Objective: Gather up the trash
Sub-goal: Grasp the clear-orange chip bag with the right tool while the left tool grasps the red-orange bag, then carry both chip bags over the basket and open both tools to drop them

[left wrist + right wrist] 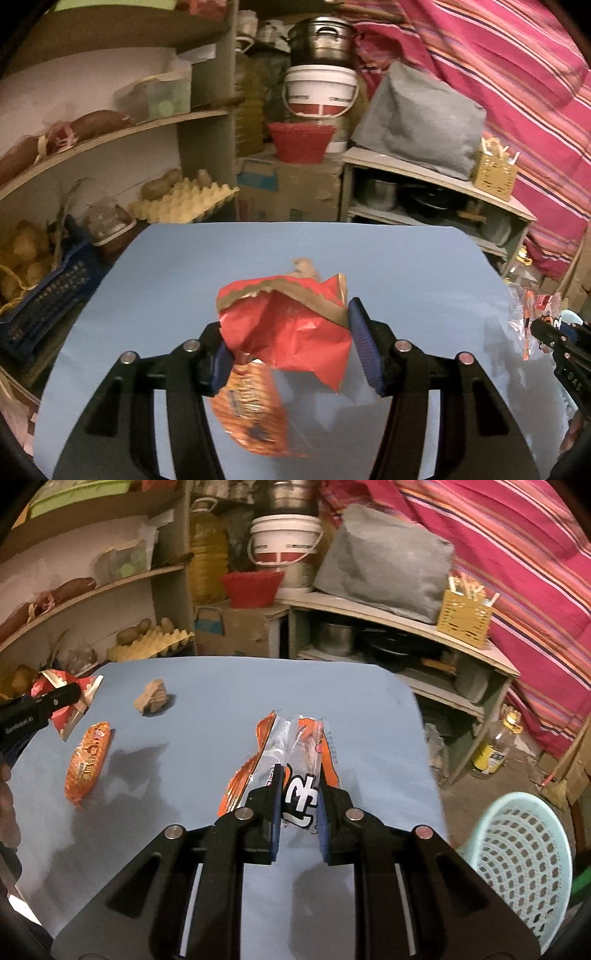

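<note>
Your right gripper, fingers clenched on the clear wrapper, sits nearer the basket lying low right; left gripper grasps the red wrapper.

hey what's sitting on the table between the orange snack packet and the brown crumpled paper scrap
Nothing. In the right wrist view the blue table is bare between the orange snack packet and the brown paper scrap; only shadow falls nearby.

The counter lies mostly bare between an orange packet and a brown scrap. Shelves crowd its far edge; a basket stands beside its right edge.
</note>
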Available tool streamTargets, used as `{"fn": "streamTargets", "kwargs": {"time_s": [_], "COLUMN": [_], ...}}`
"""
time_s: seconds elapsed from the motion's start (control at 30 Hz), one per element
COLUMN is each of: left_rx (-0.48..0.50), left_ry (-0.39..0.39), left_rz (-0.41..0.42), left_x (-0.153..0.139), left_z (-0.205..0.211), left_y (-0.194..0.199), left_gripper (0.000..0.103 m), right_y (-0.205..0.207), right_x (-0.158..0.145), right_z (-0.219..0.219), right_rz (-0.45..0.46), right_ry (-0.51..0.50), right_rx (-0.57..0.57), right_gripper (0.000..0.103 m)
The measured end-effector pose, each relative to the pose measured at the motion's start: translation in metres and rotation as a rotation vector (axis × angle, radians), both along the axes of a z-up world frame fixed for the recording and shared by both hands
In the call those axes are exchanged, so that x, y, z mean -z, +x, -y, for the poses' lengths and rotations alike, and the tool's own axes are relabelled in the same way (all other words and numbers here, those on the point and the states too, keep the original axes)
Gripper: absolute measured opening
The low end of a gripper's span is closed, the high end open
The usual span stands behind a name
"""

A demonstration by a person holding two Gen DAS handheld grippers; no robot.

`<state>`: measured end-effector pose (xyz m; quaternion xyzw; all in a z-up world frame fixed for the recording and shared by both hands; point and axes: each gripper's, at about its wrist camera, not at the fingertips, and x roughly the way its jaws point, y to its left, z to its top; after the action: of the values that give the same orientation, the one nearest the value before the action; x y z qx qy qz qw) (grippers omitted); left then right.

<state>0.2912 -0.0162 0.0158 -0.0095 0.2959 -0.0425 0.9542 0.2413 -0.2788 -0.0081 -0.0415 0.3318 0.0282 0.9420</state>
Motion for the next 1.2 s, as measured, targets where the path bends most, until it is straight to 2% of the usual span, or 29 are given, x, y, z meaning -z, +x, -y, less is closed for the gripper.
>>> {"fn": "streamTargets", "kwargs": {"time_s": [0.27,0.67,0.87,1.07,1.2], "left_rx": [0.086,0.231,0.309,0.396,0.453], "left_ry": [-0.004,-0.011,-0.007,-0.075,-0.034], "left_rz": [0.007,0.000,0.000,-0.030,-0.010], "left_x": [-0.003,0.001,0.003,0.001,0.002], "left_z": [0.062,0.163,0.217,0.273,0.315], "left_y": [-0.011,-0.034,-0.051,-0.064,-0.077], "left_gripper": [0.056,0.056,0.056,0.056,0.056], "right_y": [-0.033,-0.090,-0.118,-0.137,-0.143], "right_x": [-0.013,-0.026,-0.024,-0.017,-0.013], "right_z": [0.059,0.159,0.217,0.263,0.278], "right_rz": [0.033,0.072,0.061,0.046,0.038], "right_ry": [-0.003,0.043,0.101,0.172,0.167], "right_rx": [0.083,0.224,0.292,0.359,0.383], "right_gripper": [0.017,0.017,0.017,0.017,0.017]}}
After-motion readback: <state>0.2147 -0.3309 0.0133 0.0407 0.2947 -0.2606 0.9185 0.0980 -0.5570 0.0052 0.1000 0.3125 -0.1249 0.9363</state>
